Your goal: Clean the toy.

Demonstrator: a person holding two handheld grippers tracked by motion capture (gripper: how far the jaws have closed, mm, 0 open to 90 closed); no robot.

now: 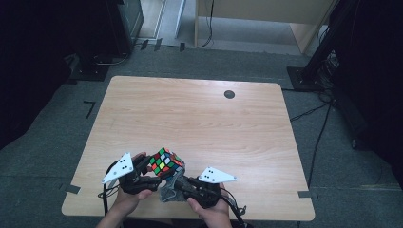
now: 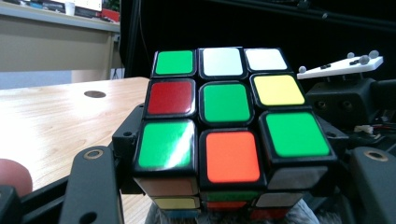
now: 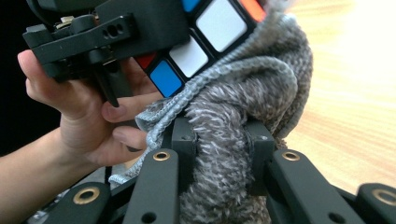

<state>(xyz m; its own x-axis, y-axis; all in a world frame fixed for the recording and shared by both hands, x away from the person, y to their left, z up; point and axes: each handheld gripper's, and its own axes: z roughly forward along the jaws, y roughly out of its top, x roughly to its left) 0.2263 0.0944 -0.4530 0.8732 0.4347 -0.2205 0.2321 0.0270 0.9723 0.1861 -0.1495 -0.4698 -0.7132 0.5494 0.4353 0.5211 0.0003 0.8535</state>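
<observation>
Grey, fuzzy cloth (image 3: 233, 140) is bunched between the jaws of the right hand-held gripper (image 3: 223, 154), which pinch it tight and press it against the underside of the puzzle cube (image 2: 224, 116). The cube itself sits clamped between the jaws of the left hand-held gripper (image 2: 224, 186), raised off the wooden counter (image 1: 199, 114) near its front edge, tilted so that a face of mostly green stickers looks up at the high view. In the right gripper view the cloth touches the cube's lower stickers, white and blue among them, just beside the left gripper's black body.

The step in hand looks like wiping the cube: one gripper steadies it while the other rubs it with the cloth. The next move probably calls for drawing the cloth across that lower face while the left grip stays firm, then turning the cube to bring an unwiped face round. Since the jaws cover two opposite sides, those will need a regrip before the cloth can reach them.

The person's left hand (image 3: 88, 116) wraps the left gripper close to the cloth, and its fingers may crowd the stroke. Farther off, a small dark round spot (image 1: 229, 94) lies on the counter's far side, well apart from the work, and cables trail across the grey floor (image 1: 332, 156).
</observation>
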